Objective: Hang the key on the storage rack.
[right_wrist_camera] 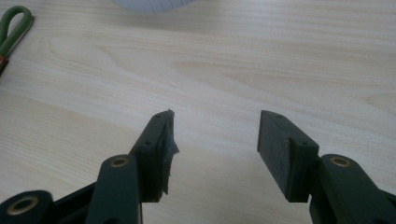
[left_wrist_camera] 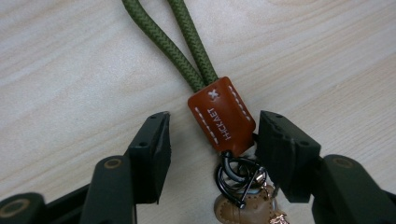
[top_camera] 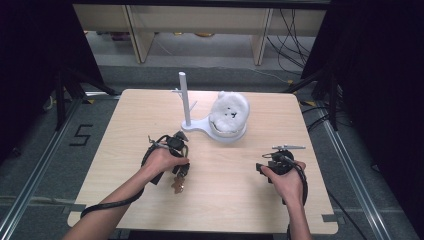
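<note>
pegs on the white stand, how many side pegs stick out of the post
2 that I can make out. One peg juts left near the top of the post; the other peg angles right, lower down. The high view is coarse, so more may be hidden.

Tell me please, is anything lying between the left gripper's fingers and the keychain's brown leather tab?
Nothing visible does: the leather tab lies on bare table between the open left gripper fingers.
</note>
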The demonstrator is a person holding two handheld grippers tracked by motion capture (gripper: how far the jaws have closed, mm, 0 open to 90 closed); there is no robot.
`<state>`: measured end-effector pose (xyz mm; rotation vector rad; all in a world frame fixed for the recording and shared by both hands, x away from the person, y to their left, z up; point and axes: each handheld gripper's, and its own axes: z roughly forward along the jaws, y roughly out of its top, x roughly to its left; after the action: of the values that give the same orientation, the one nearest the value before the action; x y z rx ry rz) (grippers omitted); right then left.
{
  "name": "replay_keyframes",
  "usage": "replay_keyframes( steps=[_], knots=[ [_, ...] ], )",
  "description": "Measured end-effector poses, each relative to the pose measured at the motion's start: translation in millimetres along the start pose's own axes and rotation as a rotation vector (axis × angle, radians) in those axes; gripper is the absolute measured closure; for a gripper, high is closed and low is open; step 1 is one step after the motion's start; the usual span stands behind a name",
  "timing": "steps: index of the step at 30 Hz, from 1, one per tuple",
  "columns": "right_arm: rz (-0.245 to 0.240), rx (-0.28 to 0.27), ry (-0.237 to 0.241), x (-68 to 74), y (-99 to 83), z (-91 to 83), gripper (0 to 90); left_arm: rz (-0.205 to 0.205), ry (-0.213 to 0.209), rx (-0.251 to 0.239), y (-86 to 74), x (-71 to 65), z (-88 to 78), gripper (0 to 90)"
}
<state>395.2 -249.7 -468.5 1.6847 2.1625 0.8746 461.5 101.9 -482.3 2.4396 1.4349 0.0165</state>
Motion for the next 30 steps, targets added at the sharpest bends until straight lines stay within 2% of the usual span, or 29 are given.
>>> replay_keyframes(
  steps=[2,3,4,5,12,14,15,19,23,27,29,30],
  knots=[
    [-0.005,0.000,0.002,0.1,-0.3,0.3,47.1,0.012,0.004,0.012,0.2,-0.7,-0.5,46.0],
    [0.012,-0.004,0.028,1.6,-0.1,0.7,47.1,0.038,0.035,0.021,0.6,-0.2,-1.6,47.1],
    [0.009,-0.001,0.026,1.4,-0.1,0.6,47.1,-0.001,0.029,0.017,-0.5,-3.8,-1.5,48.2],
    [0.013,-0.002,0.029,1.7,-0.1,0.7,47.1,0.002,0.024,0.008,-1.0,-4.5,-0.8,50.0],
    [0.002,-0.014,0.028,0.2,-0.4,2.3,47.0,0.071,-0.003,0.026,-3.5,-5.8,-2.5,64.4],
    [0.004,-0.016,0.030,0.0,-0.6,2.5,47.0,0.066,-0.011,0.004,-4.8,-6.4,-1.3,66.7],
    [0.004,-0.016,0.031,0.0,-0.7,2.6,47.0,0.076,-0.014,0.023,-4.3,-5.6,-2.7,67.8],
    [0.017,-0.010,0.034,0.3,-1.0,3.0,46.8,0.090,-0.022,0.020,-5.1,-4.3,-3.0,70.6],
    [0.015,-0.004,0.037,0.2,-0.9,2.6,46.8,0.081,-0.025,0.026,-4.7,-4.0,-3.1,70.9],
    [0.011,-0.011,0.036,0.5,-1.2,3.3,46.7,0.097,-0.021,0.026,-5.0,-4.3,-3.4,71.3],
    [0.007,-0.008,0.040,0.0,-1.3,3.6,46.7,0.087,-0.022,0.015,-6.3,-5.8,-3.1,71.9],
    [0.005,-0.008,0.026,-0.7,-1.5,4.7,46.6,0.086,-0.026,0.008,-7.2,-5.9,-2.8,72.2]
  ],
)
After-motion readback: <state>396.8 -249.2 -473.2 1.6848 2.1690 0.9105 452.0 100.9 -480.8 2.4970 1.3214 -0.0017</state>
